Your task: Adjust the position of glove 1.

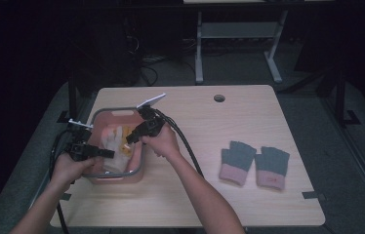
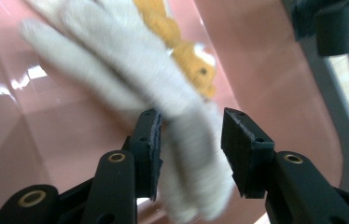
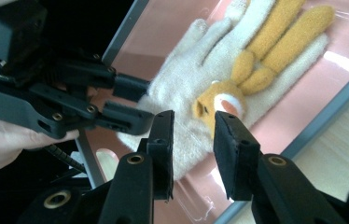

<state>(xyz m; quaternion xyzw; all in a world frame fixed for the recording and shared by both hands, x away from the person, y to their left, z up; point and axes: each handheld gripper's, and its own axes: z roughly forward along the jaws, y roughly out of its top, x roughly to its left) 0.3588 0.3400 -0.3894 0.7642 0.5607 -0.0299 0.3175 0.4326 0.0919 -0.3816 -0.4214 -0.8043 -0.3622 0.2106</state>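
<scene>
The cream glove is lying in the pink basket, soft and light. Left gripper and right gripper are standing parted, apparently unclamped; the cuff is offering the surest hold.

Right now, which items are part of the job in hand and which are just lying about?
In the job:
- cream glove with orange fingers, lying in the bin
- pink bin
- left gripper, jaws open around the glove's fingers
- right gripper, jaws open above the glove

Lying about:
- pair of grey fingerless gloves with pink cuffs, on the table to the right, apart from the bin
</scene>
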